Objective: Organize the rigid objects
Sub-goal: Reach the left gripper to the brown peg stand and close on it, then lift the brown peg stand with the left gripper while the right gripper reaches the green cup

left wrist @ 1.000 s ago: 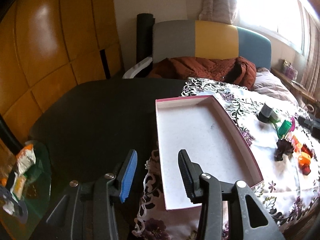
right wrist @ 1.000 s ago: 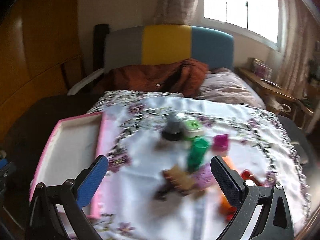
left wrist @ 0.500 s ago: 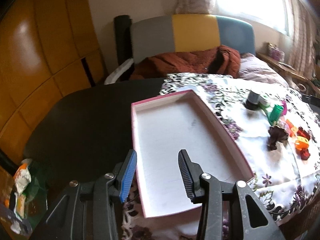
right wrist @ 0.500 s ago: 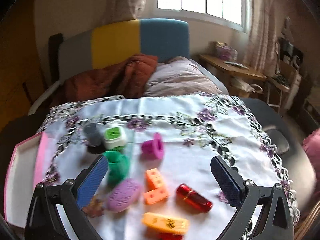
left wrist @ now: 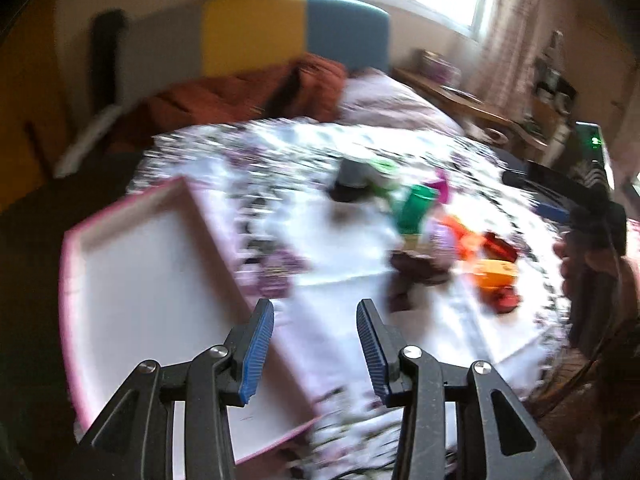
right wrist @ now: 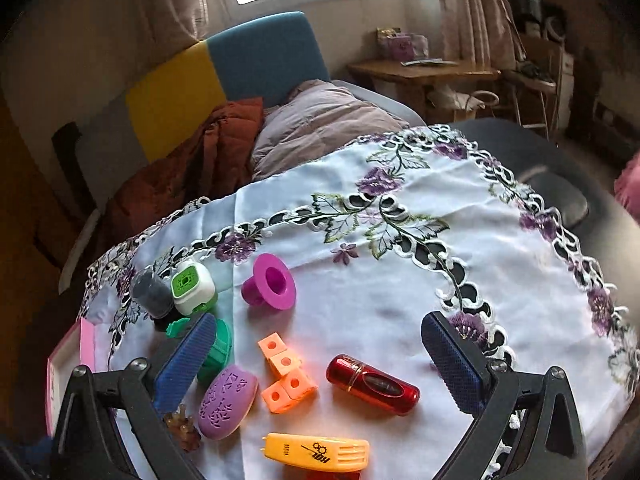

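A white tray with a pink rim lies at the left of the flowered cloth. My left gripper hangs open and empty over the tray's right edge, in a blurred view. Right of the tray lie small toys: a grey cylinder, a green-white cube, a magenta funnel, a green cup, a purple oval, orange linked cubes, a red capsule and a yellow piece. My right gripper stands wide open above the orange cubes and the capsule, holding nothing.
The cloth covers a dark round table. Behind it stand a bed with a grey, yellow and blue headboard, a rust blanket and a pillow. A wooden desk is at the back right. A hand shows at right.
My left gripper has swung right from over the tray towards the toys, blurring its view. My right gripper has moved right and rolled, now over the toys. Both stayed open.
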### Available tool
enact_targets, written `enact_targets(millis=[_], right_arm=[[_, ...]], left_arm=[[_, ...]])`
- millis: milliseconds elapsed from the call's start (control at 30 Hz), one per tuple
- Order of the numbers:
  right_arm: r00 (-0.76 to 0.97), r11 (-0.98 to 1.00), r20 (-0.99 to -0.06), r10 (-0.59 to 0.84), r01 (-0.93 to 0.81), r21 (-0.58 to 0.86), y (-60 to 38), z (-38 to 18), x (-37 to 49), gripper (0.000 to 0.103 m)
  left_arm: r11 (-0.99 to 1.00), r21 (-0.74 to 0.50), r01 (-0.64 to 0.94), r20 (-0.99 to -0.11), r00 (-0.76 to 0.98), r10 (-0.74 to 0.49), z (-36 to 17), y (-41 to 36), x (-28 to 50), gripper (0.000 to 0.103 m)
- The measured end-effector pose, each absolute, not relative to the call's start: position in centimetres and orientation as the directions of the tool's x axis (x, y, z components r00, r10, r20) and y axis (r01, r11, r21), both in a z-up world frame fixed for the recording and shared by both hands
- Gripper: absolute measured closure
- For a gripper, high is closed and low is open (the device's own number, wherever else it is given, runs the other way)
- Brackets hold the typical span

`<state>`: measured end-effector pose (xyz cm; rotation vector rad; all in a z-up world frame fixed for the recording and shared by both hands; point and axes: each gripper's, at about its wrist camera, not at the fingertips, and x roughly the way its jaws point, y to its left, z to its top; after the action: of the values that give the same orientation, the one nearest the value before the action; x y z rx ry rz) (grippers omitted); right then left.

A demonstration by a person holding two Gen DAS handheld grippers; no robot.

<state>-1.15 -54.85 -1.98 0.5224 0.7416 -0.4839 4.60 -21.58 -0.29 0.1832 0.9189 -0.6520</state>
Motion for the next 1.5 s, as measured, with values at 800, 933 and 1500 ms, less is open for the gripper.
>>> enact_targets(millis=[800,933,1500], right_arm=[[0.632,0.741,-0.752,-0.184,0.592,0.317,-56.0,-2.9,-1.2,0.000],[0.627,0.744,-0.756,-0.188,0.594,0.307,-56.0,-2.9,-1.1,0.000],[0.601,0.783,-0.794,-0.094,0.537,0.313,-54.9,-4.0,0.4,0.000]], left_arm=[[0.587,-0.122,0.801,-0.873,0.196,-0.448,-6.2,-34.5,7.1,0.022],[0.581,-0.124,0.804,-0.860,0.205,-0.468,-7.1,-34.6,7.0,0.036],[0.669,-0.090,0.738,-0.823,0.324,-0.468,-5.1,-29.6,3.9,0.036]])
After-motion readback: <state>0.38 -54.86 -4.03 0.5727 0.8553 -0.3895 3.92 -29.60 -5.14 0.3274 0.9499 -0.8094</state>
